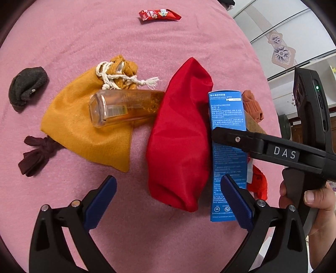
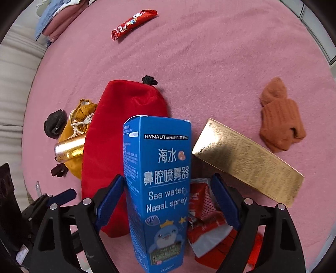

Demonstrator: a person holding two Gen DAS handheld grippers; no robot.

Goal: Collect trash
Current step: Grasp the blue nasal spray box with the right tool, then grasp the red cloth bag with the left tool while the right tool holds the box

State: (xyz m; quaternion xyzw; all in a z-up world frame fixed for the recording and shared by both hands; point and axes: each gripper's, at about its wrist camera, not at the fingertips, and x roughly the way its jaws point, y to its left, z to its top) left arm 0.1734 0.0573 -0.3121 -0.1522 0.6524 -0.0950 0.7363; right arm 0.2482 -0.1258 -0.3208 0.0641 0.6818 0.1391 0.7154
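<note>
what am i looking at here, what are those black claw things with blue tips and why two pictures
Those are two hand-held grippers, one in each of a person's hands; each carries a camera looking along its blue-padded fingers. The left gripper is open, holding nothing. The right gripper stands open around an upright blue cardboard nasal spray box, not clearly touching it. On the pink blanket lie a red fabric pouch, a mustard drawstring bag with a clear amber bottle on it, a gold cardboard box, a red snack wrapper and balled socks.
</note>
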